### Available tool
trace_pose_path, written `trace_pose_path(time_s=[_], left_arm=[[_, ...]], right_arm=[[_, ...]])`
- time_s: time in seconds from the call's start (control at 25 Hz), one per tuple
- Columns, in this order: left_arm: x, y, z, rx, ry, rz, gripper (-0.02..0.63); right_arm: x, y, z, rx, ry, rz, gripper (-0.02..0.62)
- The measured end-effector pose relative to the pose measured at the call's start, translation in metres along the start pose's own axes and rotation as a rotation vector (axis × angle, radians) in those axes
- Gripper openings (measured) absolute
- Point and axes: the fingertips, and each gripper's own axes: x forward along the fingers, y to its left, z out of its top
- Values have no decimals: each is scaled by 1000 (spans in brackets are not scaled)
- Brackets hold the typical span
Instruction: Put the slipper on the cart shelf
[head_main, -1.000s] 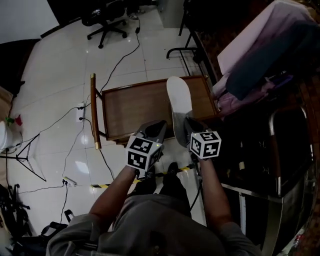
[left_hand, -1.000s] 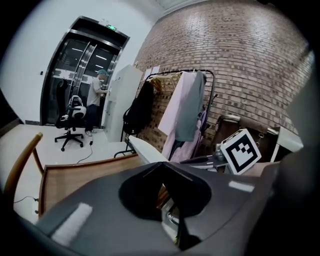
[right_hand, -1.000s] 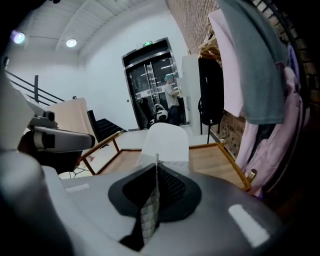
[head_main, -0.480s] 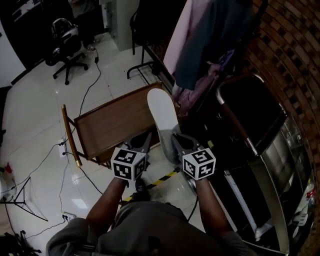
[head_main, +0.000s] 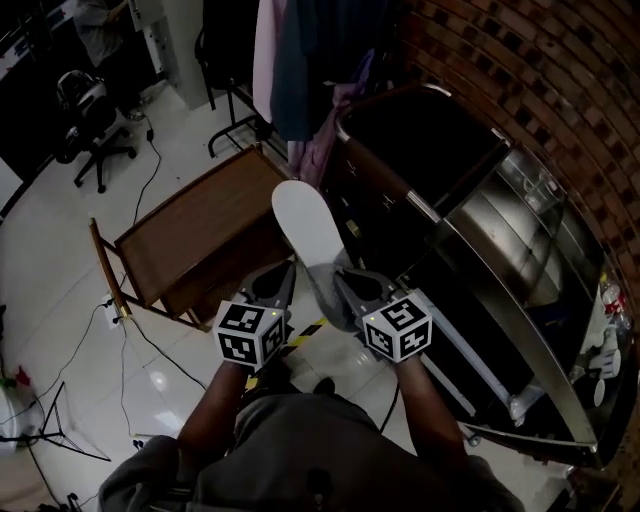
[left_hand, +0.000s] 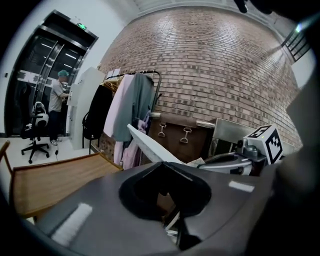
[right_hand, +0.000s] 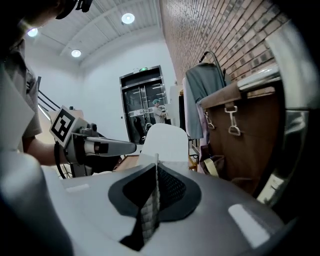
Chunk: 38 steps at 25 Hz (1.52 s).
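A white slipper (head_main: 305, 225) sticks forward with its pale sole up, and my right gripper (head_main: 335, 277) is shut on its near end. In the right gripper view the jaws (right_hand: 156, 162) pinch a thin edge, with the slipper's sole (right_hand: 165, 142) rising beyond them. My left gripper (head_main: 283, 268) rides just left of the slipper, shut and empty; its tips (left_hand: 161, 165) meet in its own view. The slipper (left_hand: 150, 147) crosses that view beside the right gripper (left_hand: 235, 160). A steel cart (head_main: 500, 230) with a rail stands to the right. A wooden cart (head_main: 190, 235) sits ahead on the left.
A clothes rack (head_main: 300, 60) with hanging garments stands beyond the wooden cart. A brown leather bag (left_hand: 177, 137) rests by the brick wall. Cables (head_main: 130, 330) and yellow-black tape (head_main: 300, 335) lie on the tiled floor. An office chair (head_main: 85, 110) is far left.
Both grippers have moved together, carrying the slipper off the wooden cart's edge and toward the steel cart. The head view has swung right, bringing the steel cart and brick wall in.
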Motion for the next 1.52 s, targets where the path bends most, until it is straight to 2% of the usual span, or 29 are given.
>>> trace_pose_path(time_s=[0.2,0.56,1.08,1.36,1.52], left_arm=[[0,-56,-25,21,46,-69,8],[1,-134,-45,89,109,-272,8],[-4,-238,-88,199,204,-667,8],[6,-297,-102,235,234,-780,8],[20,-330,-108,266,238,-801,8]], right_arm=[[-67,-1,-30,36,-3,-66,8],[-152,12,-65,121,-33,-248,8],[-267,24,-116,281,-63,-701,8],[-333,-4,-148,348,-68,-902,8],[-369,-30,-169,385,-79,-961,8]])
